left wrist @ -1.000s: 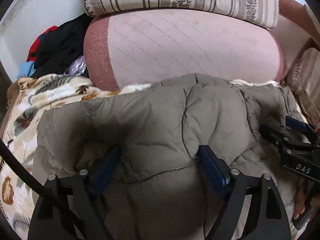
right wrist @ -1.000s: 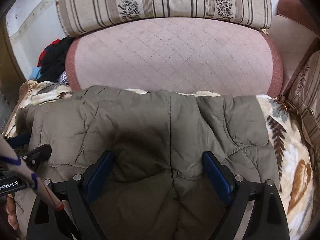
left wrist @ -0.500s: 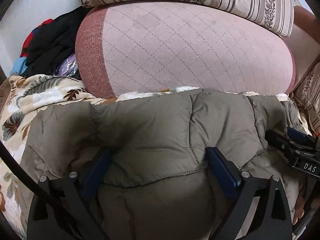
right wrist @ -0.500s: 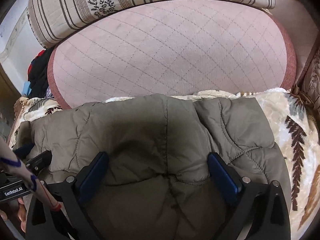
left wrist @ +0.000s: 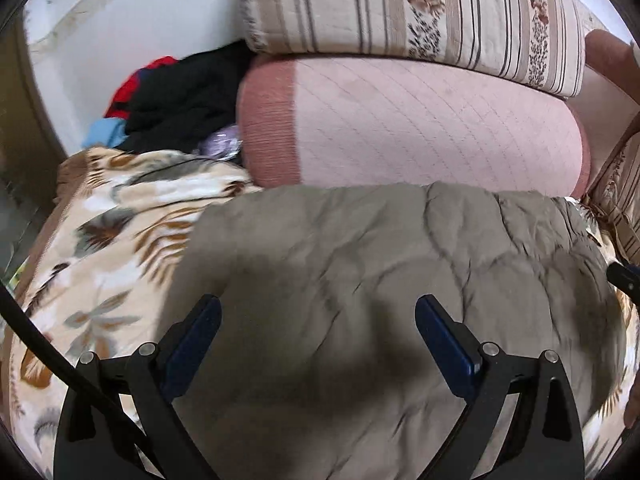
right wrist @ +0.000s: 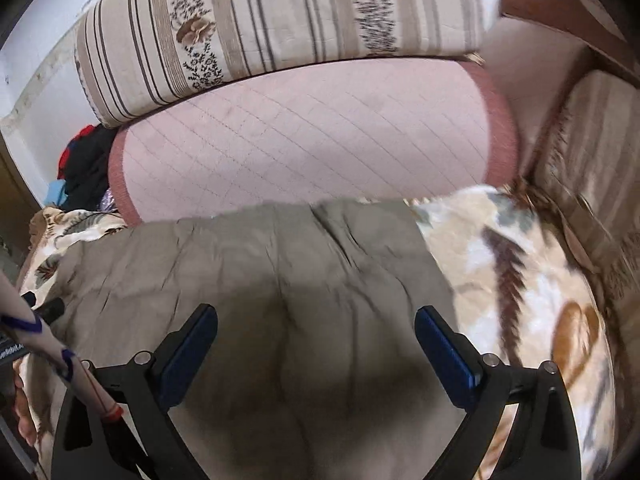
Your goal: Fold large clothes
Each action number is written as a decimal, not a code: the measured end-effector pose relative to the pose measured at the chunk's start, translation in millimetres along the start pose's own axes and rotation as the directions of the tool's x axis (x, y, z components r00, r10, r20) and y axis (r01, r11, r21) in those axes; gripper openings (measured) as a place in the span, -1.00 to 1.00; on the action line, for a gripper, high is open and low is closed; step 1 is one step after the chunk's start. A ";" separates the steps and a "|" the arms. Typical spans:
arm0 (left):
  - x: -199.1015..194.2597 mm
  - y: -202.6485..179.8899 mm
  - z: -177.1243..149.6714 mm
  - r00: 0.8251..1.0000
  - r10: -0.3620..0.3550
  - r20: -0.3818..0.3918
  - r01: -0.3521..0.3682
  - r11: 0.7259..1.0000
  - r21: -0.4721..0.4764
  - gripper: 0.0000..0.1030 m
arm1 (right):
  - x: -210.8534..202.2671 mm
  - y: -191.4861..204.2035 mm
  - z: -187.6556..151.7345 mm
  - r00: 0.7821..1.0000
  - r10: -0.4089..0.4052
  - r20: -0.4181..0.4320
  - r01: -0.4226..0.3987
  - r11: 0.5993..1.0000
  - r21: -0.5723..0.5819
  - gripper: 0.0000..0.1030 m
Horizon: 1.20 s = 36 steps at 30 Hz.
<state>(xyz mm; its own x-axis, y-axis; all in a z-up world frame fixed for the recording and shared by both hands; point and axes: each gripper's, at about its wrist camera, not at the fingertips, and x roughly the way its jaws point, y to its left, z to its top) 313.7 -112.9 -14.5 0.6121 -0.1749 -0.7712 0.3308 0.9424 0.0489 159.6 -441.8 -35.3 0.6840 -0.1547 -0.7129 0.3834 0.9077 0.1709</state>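
Note:
An olive quilted jacket [left wrist: 360,264] lies folded on a floral blanket [left wrist: 112,240], its far edge against a pink cushion. My left gripper [left wrist: 316,304] hovers open over the jacket's left half, and its blue pads [left wrist: 196,332] touch no cloth. In the right wrist view the same jacket [right wrist: 260,272] spreads below my right gripper [right wrist: 316,312], which is open with nothing between its fingers. The left gripper's tip [right wrist: 44,308] shows at that view's left edge. The right gripper's tip [left wrist: 624,276] peeks in at the left wrist view's right edge.
A pink quilted cushion [left wrist: 420,128] and a striped floral cushion [left wrist: 400,12] stand behind the jacket. Dark, red and blue clothes [left wrist: 180,100] are piled at the back left by the wall. A striped armrest cushion [right wrist: 592,152] bounds the right side.
Both grippers have drawn back and up off the jacket. Their fingertips, earlier sunk in the fabric, now stand clear of it. The jacket stays lying on the blanket.

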 end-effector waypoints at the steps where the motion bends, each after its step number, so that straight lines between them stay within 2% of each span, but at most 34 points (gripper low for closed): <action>1: -8.6 5.0 -5.9 1.000 0.004 0.002 -0.004 1.000 -0.010 0.90 | -6.2 -4.0 -6.1 1.000 0.005 -0.002 -0.005 1.000 0.006 0.96; 5: -48.5 33.0 -39.5 1.000 0.020 0.004 -0.019 0.998 -0.066 0.90 | -40.8 -20.5 -46.7 1.000 0.022 -0.014 -0.021 0.999 0.032 0.96; 11: -107.3 54.6 -94.1 0.999 0.047 0.005 -0.046 0.993 -0.107 0.90 | -85.0 -27.7 -104.9 0.999 0.027 -0.041 -0.025 0.998 0.056 0.96; 18: -176.7 48.0 -149.4 0.998 0.041 0.048 -0.035 0.992 -0.122 0.90 | -128.9 -1.0 -157.5 0.999 0.025 -0.029 -0.025 1.000 -0.008 0.96; 21: -198.0 41.7 -168.3 0.998 0.028 0.063 -0.020 0.992 -0.123 0.90 | -145.1 17.6 -178.3 0.998 0.048 -0.033 -0.049 0.998 -0.037 0.96; 28: -226.7 31.6 -199.0 0.998 0.009 0.059 -0.001 0.992 -0.126 0.90 | -171.8 47.6 -205.3 0.996 0.082 -0.020 -0.083 0.994 -0.065 0.96; 36: -248.6 26.7 -227.9 0.994 0.057 0.093 -0.046 0.992 -0.114 0.90 | -191.1 68.7 -223.2 0.997 0.071 -0.008 -0.071 0.992 -0.103 0.96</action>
<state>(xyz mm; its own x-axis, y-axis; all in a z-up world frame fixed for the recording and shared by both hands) 6.7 20.7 33.9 0.6941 -0.1466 -0.7048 0.2184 0.9758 0.0122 -83.3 -262.8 -39.2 0.7048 -0.0871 -0.7041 0.2677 0.9517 0.1502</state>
